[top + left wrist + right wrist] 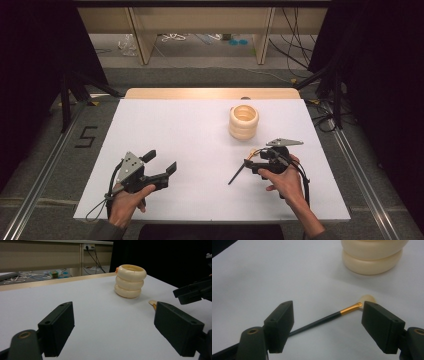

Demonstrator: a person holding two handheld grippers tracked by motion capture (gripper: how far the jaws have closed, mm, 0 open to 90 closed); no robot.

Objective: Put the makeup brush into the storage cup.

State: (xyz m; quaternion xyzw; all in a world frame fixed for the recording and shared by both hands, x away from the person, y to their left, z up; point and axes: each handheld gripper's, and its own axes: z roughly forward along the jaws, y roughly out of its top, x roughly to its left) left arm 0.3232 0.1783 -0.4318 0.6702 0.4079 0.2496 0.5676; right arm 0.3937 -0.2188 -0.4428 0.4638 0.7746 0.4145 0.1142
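So the right gripper (pixel 328 322) sits low over the brush (pixel 329 317), jaws spread wide with the black handle running between them, nothing clamped. My guess is it's lined up that way to close on the handle. The brush lies flat on the table (pixel 200 135), its pale tip pointing at the holder (pixel 243 121), a cream ribbed cup standing upright just beyond it. The left gripper (pixel 162 162) hangs over bare table well off to the side, jaws open and empty too, probably just parked out of the way. Only writing I can spot is a "5" (pixel 86 136) marked on the floor left of the table.
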